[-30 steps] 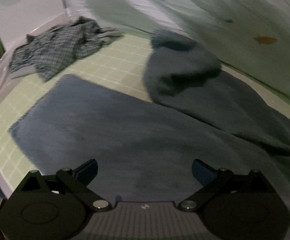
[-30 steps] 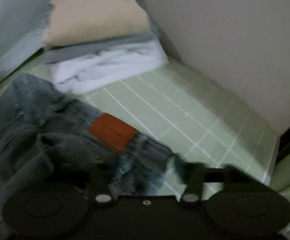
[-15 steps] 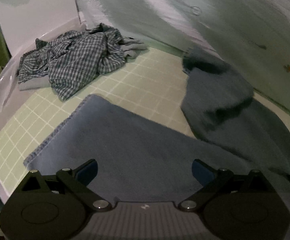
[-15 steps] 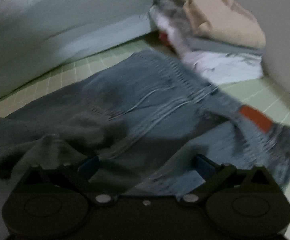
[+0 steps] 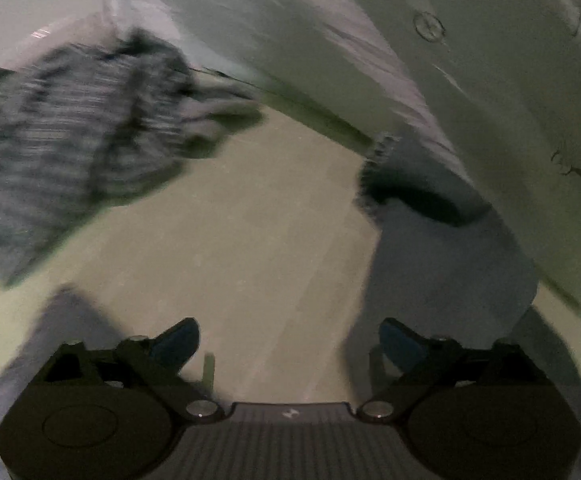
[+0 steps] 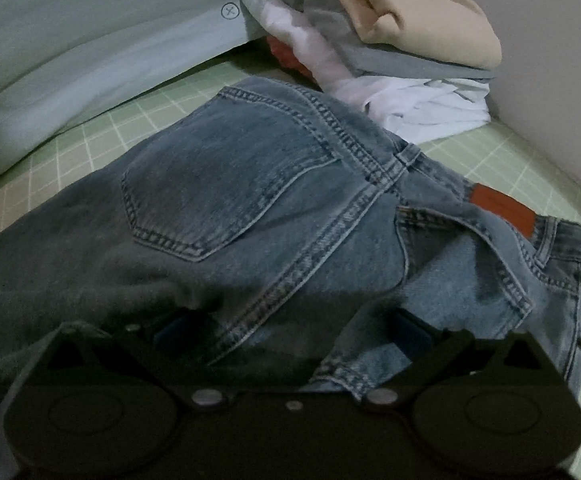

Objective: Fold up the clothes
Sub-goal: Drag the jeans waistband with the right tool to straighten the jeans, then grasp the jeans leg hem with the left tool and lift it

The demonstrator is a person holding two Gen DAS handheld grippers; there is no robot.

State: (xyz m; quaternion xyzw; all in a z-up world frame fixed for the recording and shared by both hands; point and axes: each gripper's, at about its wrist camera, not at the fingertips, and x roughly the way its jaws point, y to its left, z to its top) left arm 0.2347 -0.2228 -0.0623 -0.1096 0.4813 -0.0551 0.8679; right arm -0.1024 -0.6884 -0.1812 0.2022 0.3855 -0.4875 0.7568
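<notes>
In the right wrist view, blue jeans [image 6: 274, 208] lie seat-up on the green gridded mat [image 6: 522, 168], back pocket and red-brown leather patch [image 6: 504, 210] showing. My right gripper [image 6: 290, 336] is open just above the jeans' seat, its blue pads over the denim. In the blurred left wrist view, my left gripper [image 5: 288, 340] is open and empty over the bare mat [image 5: 250, 240]. A dark blue-grey garment [image 5: 442, 264] lies to its right, part of it also at lower left [image 5: 50, 332].
A folded stack of beige, grey and white clothes [image 6: 390, 40] sits behind the jeans at the back right. A crumpled plaid shirt [image 5: 70, 128] lies at the left wrist view's far left. A pale pillow or bedding [image 5: 450, 60] runs along the back.
The left gripper has swung forward and left, off the blue-grey garment and over bare mat. The right gripper has settled close above the jeans' seat; both stay open.
</notes>
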